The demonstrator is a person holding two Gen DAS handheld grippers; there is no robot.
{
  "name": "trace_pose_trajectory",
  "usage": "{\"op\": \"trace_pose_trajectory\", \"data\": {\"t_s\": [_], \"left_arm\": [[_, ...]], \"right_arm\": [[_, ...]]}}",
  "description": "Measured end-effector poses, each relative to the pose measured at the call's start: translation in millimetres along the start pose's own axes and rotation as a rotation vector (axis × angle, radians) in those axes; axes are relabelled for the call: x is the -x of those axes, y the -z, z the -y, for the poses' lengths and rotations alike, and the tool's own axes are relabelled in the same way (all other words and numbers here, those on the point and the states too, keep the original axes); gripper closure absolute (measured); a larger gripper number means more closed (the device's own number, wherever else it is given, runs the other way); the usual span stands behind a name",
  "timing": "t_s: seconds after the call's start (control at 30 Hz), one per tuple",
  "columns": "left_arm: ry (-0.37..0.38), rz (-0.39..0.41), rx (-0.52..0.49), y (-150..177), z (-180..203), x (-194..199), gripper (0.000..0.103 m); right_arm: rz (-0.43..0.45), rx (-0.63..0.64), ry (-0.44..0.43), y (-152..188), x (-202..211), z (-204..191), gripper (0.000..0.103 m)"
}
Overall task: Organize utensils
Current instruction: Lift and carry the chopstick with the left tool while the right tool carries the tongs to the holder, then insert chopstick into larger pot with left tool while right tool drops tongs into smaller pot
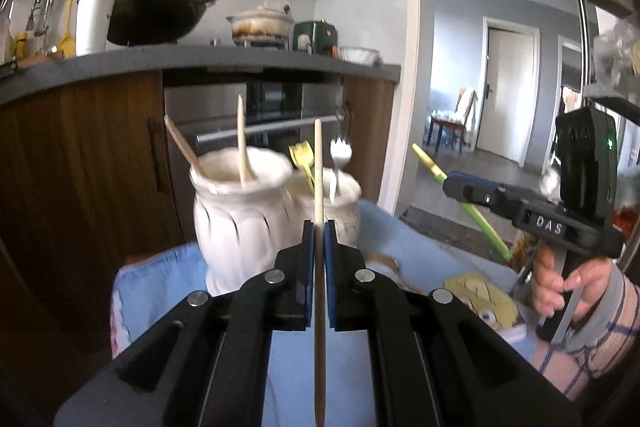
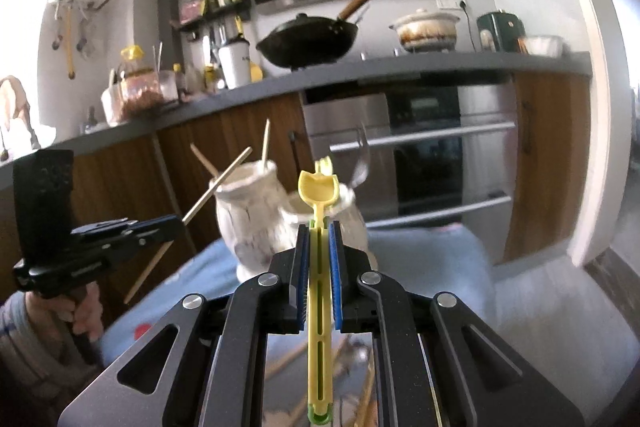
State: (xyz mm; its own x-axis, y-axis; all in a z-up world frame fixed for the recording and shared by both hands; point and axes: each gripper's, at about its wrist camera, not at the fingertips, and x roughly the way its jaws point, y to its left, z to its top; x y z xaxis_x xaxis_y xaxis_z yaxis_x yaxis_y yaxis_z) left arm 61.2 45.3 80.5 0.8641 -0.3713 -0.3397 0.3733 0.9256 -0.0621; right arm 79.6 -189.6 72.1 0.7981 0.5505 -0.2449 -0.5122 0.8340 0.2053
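In the left wrist view my left gripper (image 1: pixel 319 227) is shut on a wooden chopstick (image 1: pixel 318 163) that stands upright between the blue pads. Just beyond it stand two white ceramic jars. The larger jar (image 1: pixel 240 223) holds wooden sticks. The smaller jar (image 1: pixel 344 207) holds a yellow utensil and a metal fork (image 1: pixel 340 155). My right gripper (image 2: pixel 319 227) is shut on a yellow plastic spork (image 2: pixel 319 187), raised in front of the smaller jar (image 2: pixel 354 223). Each gripper shows in the other's view: the right gripper (image 1: pixel 450 187) with the spork (image 1: pixel 486 223), the left gripper (image 2: pixel 178 223) with the chopstick (image 2: pixel 216 189).
The jars rest on a blue cloth (image 1: pixel 160 291) (image 2: pixel 432 259). Several loose wooden sticks (image 2: pixel 296 359) lie below the right gripper. A yellow sponge (image 1: pixel 480 291) lies at the right. Behind is a grey counter (image 2: pixel 400 71) with a wok (image 2: pixel 308 39), a pot and an oven underneath.
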Motion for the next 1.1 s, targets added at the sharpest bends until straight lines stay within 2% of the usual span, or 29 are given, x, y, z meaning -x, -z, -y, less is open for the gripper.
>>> {"op": "trace_pose_trajectory", "data": {"t_s": [0.2,0.37,0.5,0.73,0.9,1.1], "left_arm": [[0.01,0.103,0.068,-37.0,-24.9,-10.6,0.098],[0.038,0.154,0.136,-61.5,-44.3,-24.1,0.098],[0.037,0.163,0.155,-70.6,-50.9,-41.4,0.098],[-0.028,0.213,0.15,-74.0,-53.6,-67.6,0.098],[-0.096,0.24,0.116,-77.8,-51.3,-82.9,0.098],[-0.128,0.253,0.041,-69.0,-39.9,-85.8,0.098]], "right_arm": [[0.068,-0.037,-0.036,-34.4,-30.7,0.9,0.093],[0.111,-0.111,-0.077,-55.3,-57.2,10.0,0.093],[0.131,-0.159,-0.114,-63.0,-75.3,15.1,0.092],[0.157,-0.207,-0.155,-65.9,-106.8,21.8,0.092],[0.145,-0.207,-0.137,-58.6,-124.4,22.2,0.092],[0.144,-0.154,-0.098,-50.8,-133.0,17.4,0.092]]}}
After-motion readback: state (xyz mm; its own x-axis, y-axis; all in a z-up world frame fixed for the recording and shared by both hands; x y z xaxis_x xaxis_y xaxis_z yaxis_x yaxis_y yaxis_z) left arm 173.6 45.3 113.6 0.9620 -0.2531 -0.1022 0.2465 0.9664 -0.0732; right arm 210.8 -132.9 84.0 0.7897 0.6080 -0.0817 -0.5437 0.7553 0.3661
